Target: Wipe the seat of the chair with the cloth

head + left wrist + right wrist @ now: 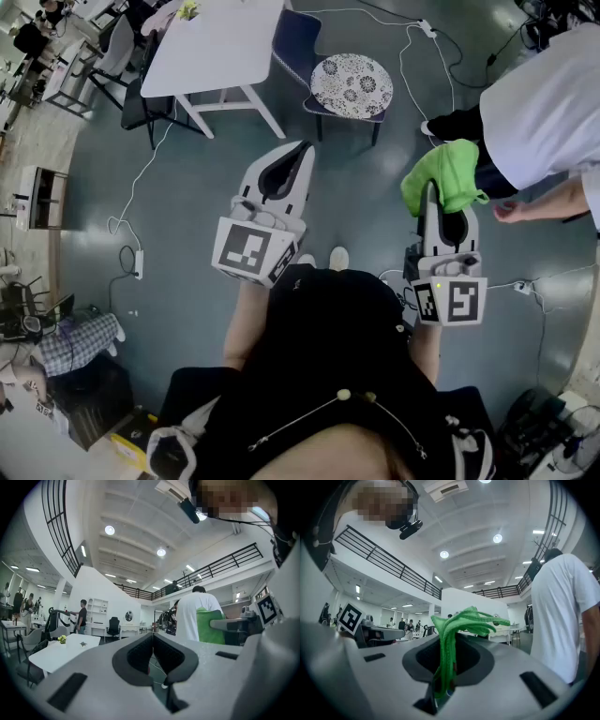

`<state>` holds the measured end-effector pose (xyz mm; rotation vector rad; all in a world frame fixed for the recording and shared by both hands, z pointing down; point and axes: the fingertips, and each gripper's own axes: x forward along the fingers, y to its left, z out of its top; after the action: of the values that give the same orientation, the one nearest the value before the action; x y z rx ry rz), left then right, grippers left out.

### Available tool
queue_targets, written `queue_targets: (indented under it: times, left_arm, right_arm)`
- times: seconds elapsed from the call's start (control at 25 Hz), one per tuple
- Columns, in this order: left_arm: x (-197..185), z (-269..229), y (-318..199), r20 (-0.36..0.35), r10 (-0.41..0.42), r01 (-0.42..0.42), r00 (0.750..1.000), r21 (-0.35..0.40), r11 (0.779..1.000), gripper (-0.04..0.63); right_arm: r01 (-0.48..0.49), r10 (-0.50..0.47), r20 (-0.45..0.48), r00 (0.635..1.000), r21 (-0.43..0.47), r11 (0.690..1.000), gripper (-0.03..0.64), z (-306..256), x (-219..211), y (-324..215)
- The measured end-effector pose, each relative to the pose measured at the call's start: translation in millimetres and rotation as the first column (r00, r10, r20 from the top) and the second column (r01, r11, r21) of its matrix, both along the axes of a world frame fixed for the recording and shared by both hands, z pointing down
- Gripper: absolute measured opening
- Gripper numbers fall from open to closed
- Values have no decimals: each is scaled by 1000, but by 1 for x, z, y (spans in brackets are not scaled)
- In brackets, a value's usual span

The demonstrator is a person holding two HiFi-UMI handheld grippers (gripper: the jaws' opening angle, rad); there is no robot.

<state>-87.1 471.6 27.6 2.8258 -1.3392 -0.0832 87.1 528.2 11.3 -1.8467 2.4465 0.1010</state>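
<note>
Grey-blue workshop floor (187,197) everywhere below me. Closest in, my left gripper (302,150) has its jaws pressed together on nothing, I'd guess just parked out of the way. My right gripper (432,192) is clamped on the crumpled bright green cloth (445,173), which bunches up past the tips, carried ready for wiping. The round black-and-white patterned chair seat (352,84) sits well ahead of the cloth, not touching it. A white table (220,42) stands beside the chair, to the left.
</note>
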Motion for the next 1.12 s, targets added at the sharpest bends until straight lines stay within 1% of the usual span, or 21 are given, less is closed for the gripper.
queue_targets:
  times: [0.12,0.4,0.48,0.56,0.64,0.76,0.84,0.96,1.12]
  left_arm:
    - [0,0,0,7,2,-2,1000,3,1000,8]
    - [1,2,-1,-2,-5,5,1000,-11,1000,8]
    - [2,2,-1,-3,-3,3,1000,-13,1000,8]
    - [5,0,-4,0,8,-8,1000,1,1000,8]
    - [9,-4,-11,7,7,-7,1000,23,1000,8]
    - [14,-12,-24,31,-12,10,999,67,998,8]
    - [19,-16,-31,50,-22,17,998,93,996,8]
    - [24,-15,-38,76,-40,31,996,109,994,8]
    - [28,-5,-49,83,-61,53,995,93,994,8]
  right_arm:
    - [9,-9,3,1000,6,1000,52,-1,0,0]
    - [25,-25,-12,1000,-2,1000,52,2,-2,-1]
    - [42,-42,-3,999,-13,999,52,4,-3,-1]
    - [64,-64,-2,998,-23,998,54,5,-2,-3]
    - [67,-68,-33,997,-18,998,55,5,3,-10]
    - [51,-48,-135,990,17,999,56,5,17,-25]
    - [59,-49,-184,982,48,997,57,3,26,-34]
    - [100,-84,-201,976,71,992,55,1,37,-45]
    - [136,-123,-168,978,65,989,55,-1,49,-62]
